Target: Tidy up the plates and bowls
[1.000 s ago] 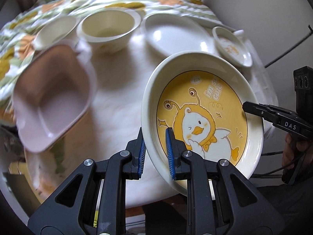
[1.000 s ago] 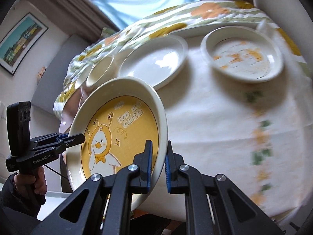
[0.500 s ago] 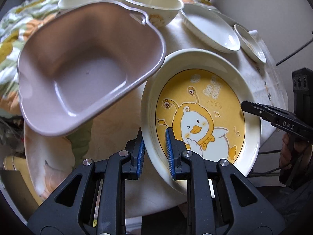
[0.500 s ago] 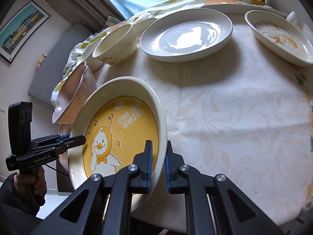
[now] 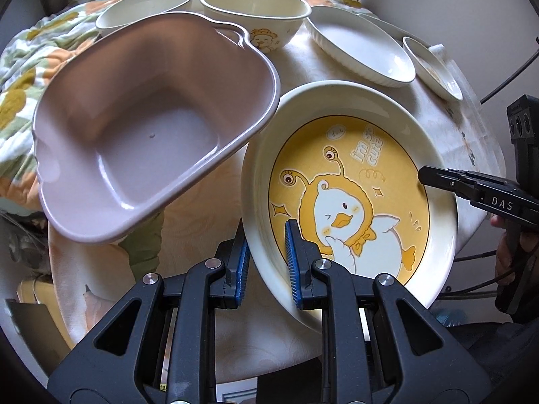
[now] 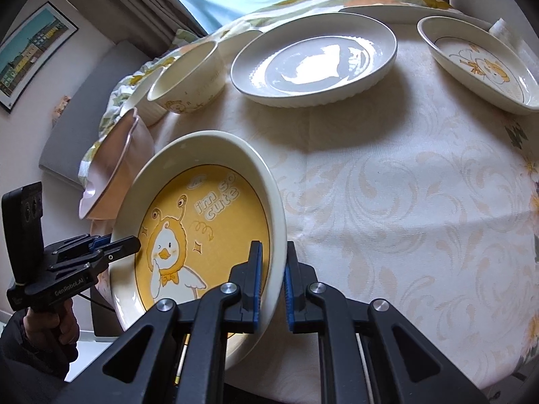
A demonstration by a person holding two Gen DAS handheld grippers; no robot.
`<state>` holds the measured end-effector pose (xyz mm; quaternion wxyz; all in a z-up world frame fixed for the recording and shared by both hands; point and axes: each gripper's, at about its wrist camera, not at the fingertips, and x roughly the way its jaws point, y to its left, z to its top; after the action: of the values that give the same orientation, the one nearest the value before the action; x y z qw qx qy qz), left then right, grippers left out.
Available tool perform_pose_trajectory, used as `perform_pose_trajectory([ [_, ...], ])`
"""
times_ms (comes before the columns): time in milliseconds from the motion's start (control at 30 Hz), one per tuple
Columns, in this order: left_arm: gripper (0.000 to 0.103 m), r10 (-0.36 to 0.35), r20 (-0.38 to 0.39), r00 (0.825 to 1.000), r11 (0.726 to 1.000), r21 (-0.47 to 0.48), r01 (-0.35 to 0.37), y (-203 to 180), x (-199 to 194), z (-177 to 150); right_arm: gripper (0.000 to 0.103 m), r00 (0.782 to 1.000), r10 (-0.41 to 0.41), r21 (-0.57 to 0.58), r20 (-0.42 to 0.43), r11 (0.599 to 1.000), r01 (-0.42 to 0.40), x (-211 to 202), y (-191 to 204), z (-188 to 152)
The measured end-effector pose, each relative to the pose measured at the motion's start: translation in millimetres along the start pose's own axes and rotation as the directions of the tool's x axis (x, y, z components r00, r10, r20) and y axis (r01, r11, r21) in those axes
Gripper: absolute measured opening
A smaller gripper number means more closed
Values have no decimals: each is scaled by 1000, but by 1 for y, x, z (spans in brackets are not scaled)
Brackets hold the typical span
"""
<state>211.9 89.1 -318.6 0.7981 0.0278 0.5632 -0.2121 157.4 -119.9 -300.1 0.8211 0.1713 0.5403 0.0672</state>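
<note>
A cream plate with a yellow duck picture is held tilted at the table's near edge. My left gripper is shut on its left rim. My right gripper is shut on its right rim and shows in the left wrist view. The plate and the left gripper also show in the right wrist view. A pink square bowl sits just left of the plate, its rim close to the plate's edge.
On the tablecloth stand a cream duck bowl, a shallow cream bowl, a white ribbed plate and a small duck plate. A long plate lies at the back.
The plate, held by both grippers, has come lower and nearer the table beside the pink bowl. The views have dropped closer to the tabletop and the dishes look larger.
</note>
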Motion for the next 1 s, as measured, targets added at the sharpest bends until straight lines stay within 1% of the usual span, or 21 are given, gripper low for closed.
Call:
perform_pose_trajectory([
  [67, 18, 3, -6, 1000, 1000, -6, -3, -2, 3, 1, 11, 1000, -11, -4, -3, 1000, 11, 0, 1, 0],
  [133, 22, -3, -11, 1000, 1000, -16, 3, -3, 6, 2, 13, 1000, -8, 0, -1, 1000, 8, 0, 1, 0],
  [167, 30, -1, -17, 1000, 1000, -22, 0, -4, 8, 2, 14, 1000, -2, 1, -2, 1000, 2, 0, 1, 0],
  [200, 47, 4, -19, 1000, 1000, -23, -4, -4, 9, 2, 19, 1000, -3, 2, -9, 1000, 3, 1, 1, 0],
  [233, 58, 9, -14, 1000, 1000, -22, -10, -6, 9, 2, 26, 1000, -5, 1, -15, 1000, 5, 2, 1, 0],
  [267, 69, 17, -1, 1000, 1000, -23, -17, -8, 7, 2, 29, 1000, 3, -1, -21, 1000, -3, 3, 1, -1],
  [333, 69, 9, 16, 1000, 1000, -26, -9, -11, 5, 1, 48, 1000, 25, -10, -20, 1000, -25, 2, 5, 0],
  [400, 69, 23, 7, 1000, 999, -30, -23, -14, 6, 1, 54, 1000, 14, -25, -21, 1000, -15, 1, 9, 0],
  [500, 69, 51, 4, 999, 997, -50, -50, -16, 3, -2, 55, 1000, 14, -39, -17, 999, -15, -7, 11, 0],
  [633, 69, 129, 26, 991, 988, -88, -126, -26, -18, -6, 55, 999, 36, -67, -8, 997, -36, -26, 8, 2],
  [700, 69, 183, 50, 982, 978, -110, -176, -39, -36, -4, 55, 999, 43, -89, 0, 995, -43, -41, 4, 6],
  [767, 69, 216, 98, 971, 971, -129, -203, -56, -60, 1, 55, 999, 51, -104, 9, 993, -50, -56, -1, 11],
  [800, 69, 233, 127, 964, 966, -142, -215, -65, -72, 5, 63, 998, 61, -113, 17, 992, -59, -67, -6, 15],
  [833, 69, 249, 159, 955, 962, -159, -224, -75, -85, 9, 82, 997, 69, -120, 25, 991, -65, -74, -7, 19],
  [867, 74, 271, 201, 941, 954, -185, -235, -87, -99, 13, 92, 996, 83, -136, 38, 988, -78, -85, -12, 25],
  [900, 88, 293, 238, 926, 946, -212, -245, -98, -111, 18, 102, 994, 98, -155, 52, 984, -89, -96, -16, 30],
  [967, 103, 344, 313, 885, 925, -275, -262, -118, -131, 25, 102, 990, 121, -205, 78, 973, -102, -116, -25, 42],
  [1000, 103, 350, 346, 871, 921, -295, -253, -126, -139, 28, 102, 989, 124, -225, 80, 969, -103, -123, -29, 47],
])
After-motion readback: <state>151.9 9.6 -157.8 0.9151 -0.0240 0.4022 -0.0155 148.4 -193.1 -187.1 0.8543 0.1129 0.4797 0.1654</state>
